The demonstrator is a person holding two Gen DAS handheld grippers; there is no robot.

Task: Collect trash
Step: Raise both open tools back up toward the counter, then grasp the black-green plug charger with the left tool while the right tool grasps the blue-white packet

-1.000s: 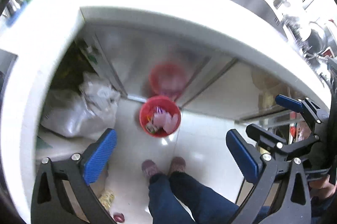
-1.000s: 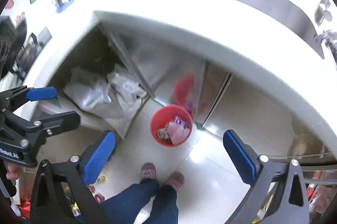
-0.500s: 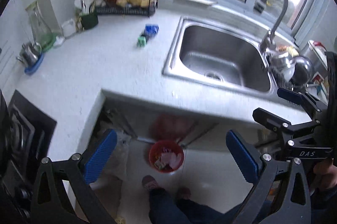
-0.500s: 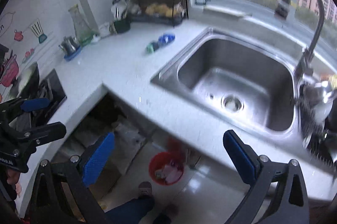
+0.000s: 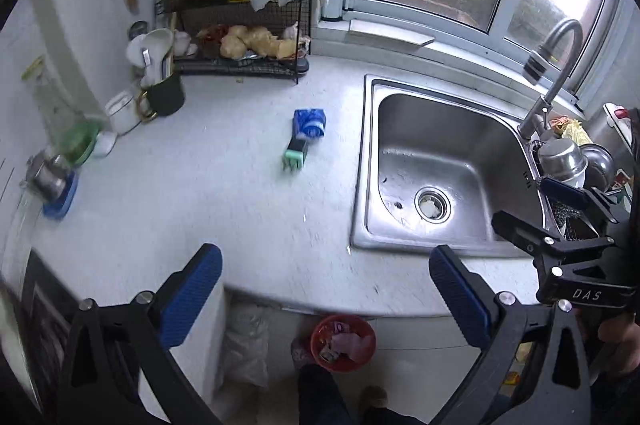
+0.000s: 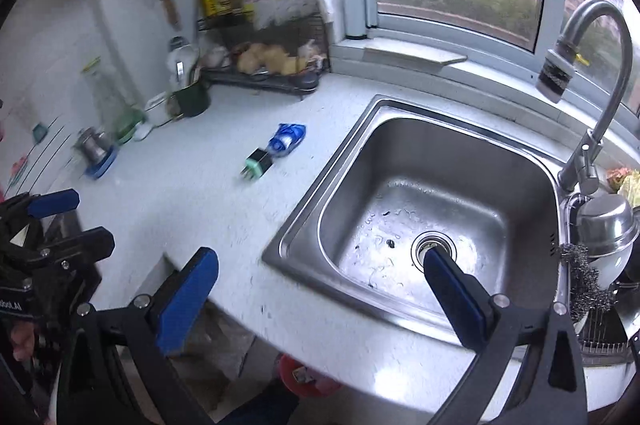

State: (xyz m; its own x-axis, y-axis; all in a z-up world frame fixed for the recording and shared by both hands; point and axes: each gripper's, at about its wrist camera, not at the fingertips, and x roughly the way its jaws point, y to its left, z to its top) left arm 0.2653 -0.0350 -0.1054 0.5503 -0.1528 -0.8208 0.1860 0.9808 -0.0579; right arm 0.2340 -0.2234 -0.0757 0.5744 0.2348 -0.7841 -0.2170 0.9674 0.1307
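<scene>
A crumpled blue wrapper (image 5: pixel 309 122) (image 6: pixel 287 140) lies on the white countertop, left of the sink. A small green and black piece (image 5: pixel 295 155) (image 6: pixel 257 163) touches its near end. On the floor under the counter edge stands a red bin (image 5: pixel 343 343) (image 6: pixel 304 377) holding wrappers. My left gripper (image 5: pixel 324 265) (image 6: pixel 76 221) hangs open and empty above the counter's front edge. Level with it to the right, my right gripper (image 6: pixel 322 265) (image 5: pixel 536 205) is open and empty over the sink's near-left corner. Both are well short of the wrapper.
A steel sink (image 5: pixel 366 161) with a curved tap (image 5: pixel 560 65) fills the right. Pots (image 5: pixel 564 161) sit beside it. A wire rack (image 5: pixel 240 37) with bottles, a dark mug (image 5: pixel 166 97) and jars line the back and left. A white bag (image 5: pixel 246 349) lies on the floor.
Both views have swung up from the floor and the red bin to the countertop and sink. Both grippers stay open and empty.
</scene>
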